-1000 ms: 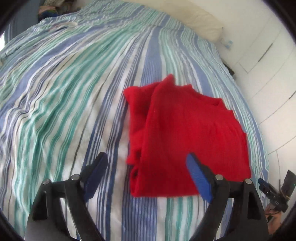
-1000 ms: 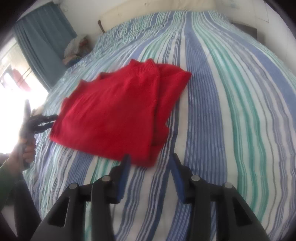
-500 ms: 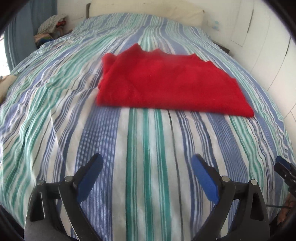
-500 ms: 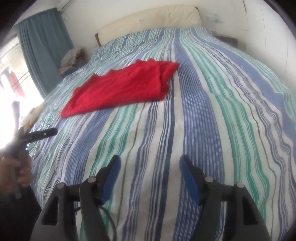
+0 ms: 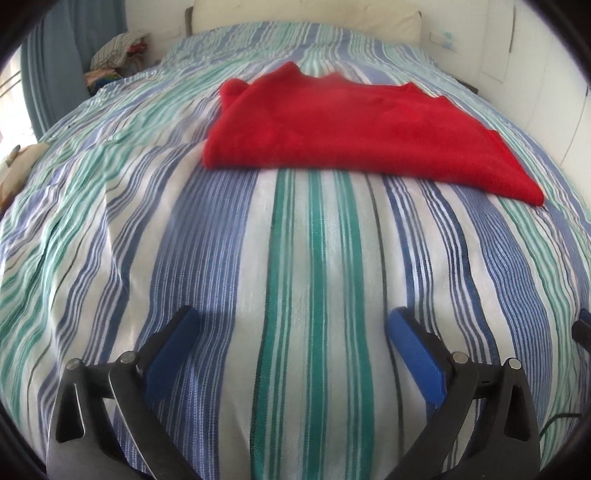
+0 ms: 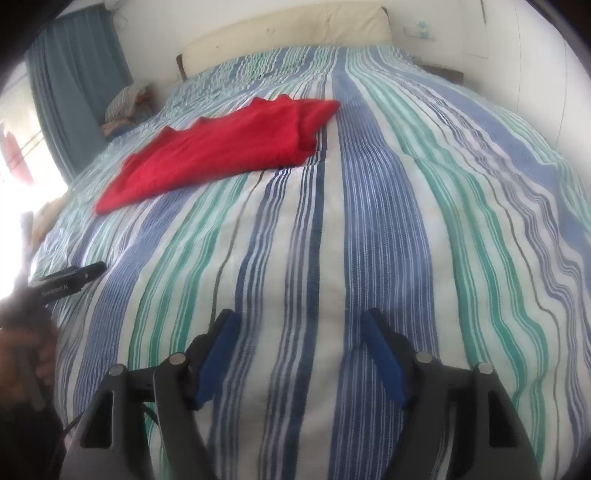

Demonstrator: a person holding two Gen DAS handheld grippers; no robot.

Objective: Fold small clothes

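A folded red garment (image 5: 354, 125) lies flat on the striped bedspread (image 5: 303, 258), well beyond both grippers. In the left wrist view my left gripper (image 5: 291, 325) hangs over bare bedspread near the bed's front, its jaws opening wide with nothing between them. In the right wrist view the red garment (image 6: 221, 147) sits at the upper left. My right gripper (image 6: 299, 325) is over bare stripes, jaws opening and nothing between them. The left gripper's body (image 6: 66, 282), held in a hand, shows at the left edge there.
A cream headboard (image 6: 288, 29) stands at the far end of the bed. A pile of clothes (image 5: 118, 55) sits beside a blue curtain (image 6: 77, 66) at the far left. White cupboard doors (image 5: 546, 74) line the right side.
Both grippers have drawn back from the red garment toward the bed's near edge, leaving it folded on the bedspread. Both pairs of jaws have spread wider.
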